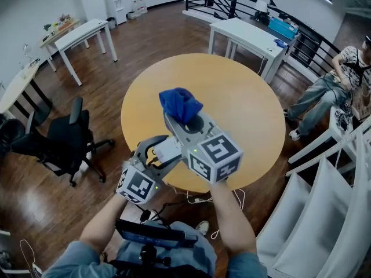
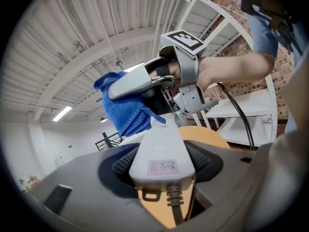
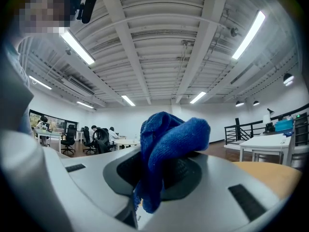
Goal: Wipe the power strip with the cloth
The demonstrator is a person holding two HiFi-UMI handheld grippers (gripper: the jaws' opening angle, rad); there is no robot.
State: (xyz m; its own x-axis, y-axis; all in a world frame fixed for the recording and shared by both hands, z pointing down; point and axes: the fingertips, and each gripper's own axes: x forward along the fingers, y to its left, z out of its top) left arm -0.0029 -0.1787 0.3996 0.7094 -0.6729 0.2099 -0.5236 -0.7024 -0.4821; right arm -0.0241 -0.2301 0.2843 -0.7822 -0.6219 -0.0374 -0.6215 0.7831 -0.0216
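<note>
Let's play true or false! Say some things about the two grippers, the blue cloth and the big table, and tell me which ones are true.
1. The right gripper holds a blue cloth. True.
2. The power strip lies flat on the table. False: the left gripper is shut on it and holds it over the table.
3. The cloth is red. False: it is blue.
4. The table is round. True.
5. Nobody else is in the room. False: a person sits at the right, past the table.
</note>
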